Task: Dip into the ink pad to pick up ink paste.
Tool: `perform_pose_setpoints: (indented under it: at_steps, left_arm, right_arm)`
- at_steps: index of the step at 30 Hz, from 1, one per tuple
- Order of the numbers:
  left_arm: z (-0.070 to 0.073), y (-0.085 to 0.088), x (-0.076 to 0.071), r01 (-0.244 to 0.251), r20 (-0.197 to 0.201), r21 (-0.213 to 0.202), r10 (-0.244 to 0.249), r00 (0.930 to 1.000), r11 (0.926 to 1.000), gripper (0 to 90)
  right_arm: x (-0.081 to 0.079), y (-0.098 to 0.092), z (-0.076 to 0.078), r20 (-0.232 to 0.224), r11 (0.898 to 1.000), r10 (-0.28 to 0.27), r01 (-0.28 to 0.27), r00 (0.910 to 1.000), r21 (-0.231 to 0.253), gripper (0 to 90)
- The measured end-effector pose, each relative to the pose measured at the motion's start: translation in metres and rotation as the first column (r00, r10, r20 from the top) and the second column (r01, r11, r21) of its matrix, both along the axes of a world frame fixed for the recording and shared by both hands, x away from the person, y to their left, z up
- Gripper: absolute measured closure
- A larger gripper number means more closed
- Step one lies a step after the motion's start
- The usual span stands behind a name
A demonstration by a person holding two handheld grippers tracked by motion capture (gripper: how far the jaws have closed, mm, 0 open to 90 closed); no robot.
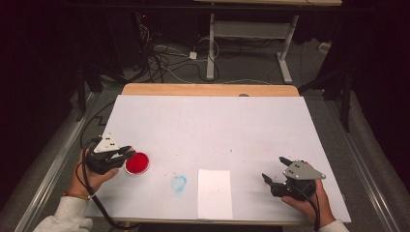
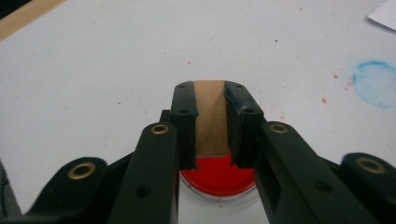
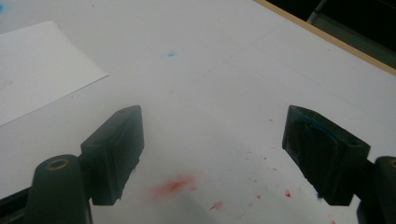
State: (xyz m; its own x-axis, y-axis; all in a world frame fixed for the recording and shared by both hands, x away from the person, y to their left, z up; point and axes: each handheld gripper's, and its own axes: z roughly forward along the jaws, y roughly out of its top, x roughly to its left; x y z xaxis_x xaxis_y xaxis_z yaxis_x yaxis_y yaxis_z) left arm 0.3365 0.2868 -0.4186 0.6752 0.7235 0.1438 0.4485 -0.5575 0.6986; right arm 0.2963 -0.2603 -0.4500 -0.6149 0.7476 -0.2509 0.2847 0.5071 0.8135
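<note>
Looking down from the high view, your left gripper (image 1: 126, 151) sits at the near left of the white table (image 1: 208, 125), its tips over a red ink dish (image 1: 138, 163); your right gripper (image 1: 275, 170) rests at the near right, well apart from it. Between them lie a white sheet of paper (image 1: 214, 193) and, just to its left, a blue ring-shaped stamp mark (image 1: 178, 183) on the table (the sheet seems laid square to you so a print can go on it).

From the left gripper view, the jaws are clenched on a wooden stamp handle (image 2: 211, 116), held upright over the red ink dish (image 2: 217, 177), probably to ink its face. Whether the stamp touches the ink I cannot tell.

From the right gripper view, the jaws stand wide and released, nothing between them, hovering over red smears (image 3: 173, 185) near the paper's corner (image 3: 42, 65). No brand, label or legible writing appears anywhere.
</note>
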Motion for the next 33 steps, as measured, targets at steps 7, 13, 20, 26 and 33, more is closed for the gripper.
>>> perform_pose_setpoints:
  at_steps: [7, 13, 20, 26, 33]
  left_arm:
    - [0.003, -0.001, -0.001, -0.004, 0.011, 0.012, 0.004, 0.9999, 0.9999, 73.9]
    - [0.002, -0.004, -0.002, 0.019, 0.002, 0.022, -0.019, 0.9998, 0.9996, 73.8]
    - [0.005, -0.005, -0.005, 0.022, 0.011, 0.029, -0.022, 0.9997, 0.9993, 73.8]
    - [0.012, -0.006, -0.008, 0.022, 0.016, 0.031, -0.023, 0.9996, 0.9993, 73.8]
    - [-0.006, -0.008, 0.001, 0.027, -0.053, 0.067, -0.023, 0.9983, 0.9974, 73.8]
  right_arm:
    - [0.000, 0.000, 0.000, -0.001, 1.000, 0.005, -0.005, 1.0000, 0.007, 20.9]
    - [0.000, 0.001, 0.001, 0.008, 1.000, 0.009, -0.009, 0.9999, 0.008, 20.8]
    - [0.000, 0.002, 0.000, 0.005, 1.000, 0.010, -0.010, 0.9999, 0.002, 20.8]
    - [0.000, 0.002, 0.000, 0.002, 1.000, 0.006, -0.006, 1.0000, -0.001, 20.6]
    - [0.001, 0.003, -0.001, -0.004, 1.000, 0.012, -0.012, 0.9999, -0.006, 20.4]
